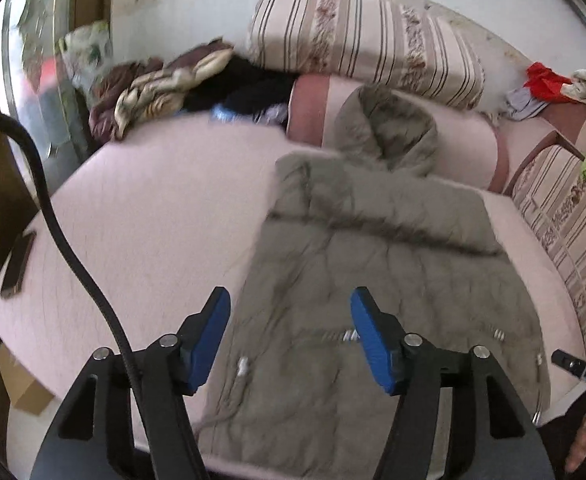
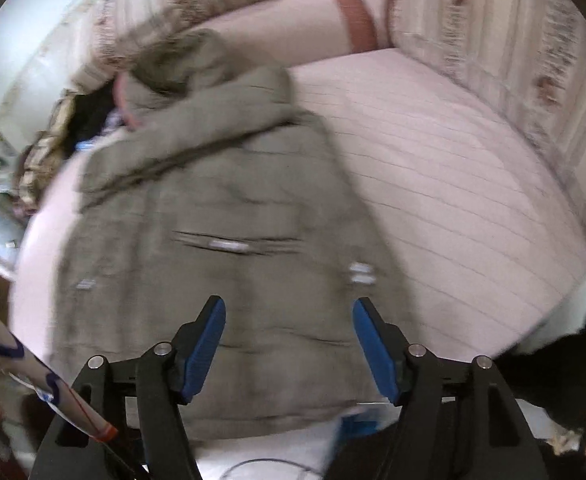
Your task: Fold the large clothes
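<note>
Lying flat on the pink bed (image 1: 141, 216) is a big grey-green puffy coat (image 1: 373, 264), with its furry hood (image 1: 389, 128) up against a pink bolster (image 1: 465, 140). The left tongs (image 1: 291, 336) hang above the coat's bottom part, spread apart and pinching nothing. The right tongs (image 2: 289, 344) hang over the coat too, also spread apart with nothing between them. A striped cushion (image 1: 357, 36) sits by the wall, with a heap of clothes (image 1: 161, 84) beside it. A black cable (image 1: 53, 216) hangs past the left tongs.
</note>
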A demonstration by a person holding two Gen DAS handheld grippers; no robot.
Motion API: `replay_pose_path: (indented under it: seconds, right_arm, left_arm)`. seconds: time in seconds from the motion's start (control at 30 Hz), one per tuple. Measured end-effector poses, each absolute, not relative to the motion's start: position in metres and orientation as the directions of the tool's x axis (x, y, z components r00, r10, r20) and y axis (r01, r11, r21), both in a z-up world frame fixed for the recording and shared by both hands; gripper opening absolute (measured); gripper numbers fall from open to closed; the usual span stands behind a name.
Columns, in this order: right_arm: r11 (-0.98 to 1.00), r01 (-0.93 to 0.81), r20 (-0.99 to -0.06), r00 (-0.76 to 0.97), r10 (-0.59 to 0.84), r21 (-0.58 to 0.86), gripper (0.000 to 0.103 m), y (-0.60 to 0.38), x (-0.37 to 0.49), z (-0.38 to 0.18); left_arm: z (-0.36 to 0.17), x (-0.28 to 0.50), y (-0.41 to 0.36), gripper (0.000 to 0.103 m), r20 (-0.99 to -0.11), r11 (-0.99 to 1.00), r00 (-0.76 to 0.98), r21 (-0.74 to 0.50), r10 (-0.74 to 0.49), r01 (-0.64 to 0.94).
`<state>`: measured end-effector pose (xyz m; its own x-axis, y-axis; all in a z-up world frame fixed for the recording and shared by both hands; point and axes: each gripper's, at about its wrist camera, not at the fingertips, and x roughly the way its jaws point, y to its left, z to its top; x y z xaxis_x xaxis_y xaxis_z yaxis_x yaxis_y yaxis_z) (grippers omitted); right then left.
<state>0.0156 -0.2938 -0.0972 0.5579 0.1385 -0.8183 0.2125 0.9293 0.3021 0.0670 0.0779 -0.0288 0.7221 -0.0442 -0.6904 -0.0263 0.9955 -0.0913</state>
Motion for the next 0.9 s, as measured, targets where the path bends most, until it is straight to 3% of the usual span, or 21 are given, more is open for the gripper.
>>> replay_pose_path:
  seconds: [0.2,0.3,0.57,0.7,0.9]
  right_arm:
    - [0.924,0.13,-0.789,0.57,0.228,0.361,0.074,-0.251,0.058,-0.058]
    - [0.937,0.113,-0.786,0.583,0.206,0.33,0.076,-0.235,0.08,-0.037]
    - [0.956,0.118,-0.763,0.632,0.135,0.267,0.081,-0.217,0.174,0.008]
    - [0.954,0.139,-0.775,0.62,0.124,0.265,0.082,-0.207,0.217,0.004]
    - [0.955,0.142,-0.807,0.576,0.135,0.261,0.082,-0.185,0.272,-0.034]
  left_arm:
    - [-0.02,0.105,0.053,0.065,-0.653,1.0,0.757,-0.009,-0.003,-0.004]
    - [-0.028,0.127,0.045,0.07,-0.639,0.999,0.769,0.044,0.028,0.0]
    - [-0.081,0.174,0.066,0.071,-0.66,0.994,0.744,0.095,0.108,-0.06]
    - [-0.108,0.184,0.077,0.071,-0.659,0.982,0.733,0.176,0.169,-0.068]
    - [-0.115,0.204,0.09,0.071,-0.717,0.996,0.692,0.073,0.084,-0.046]
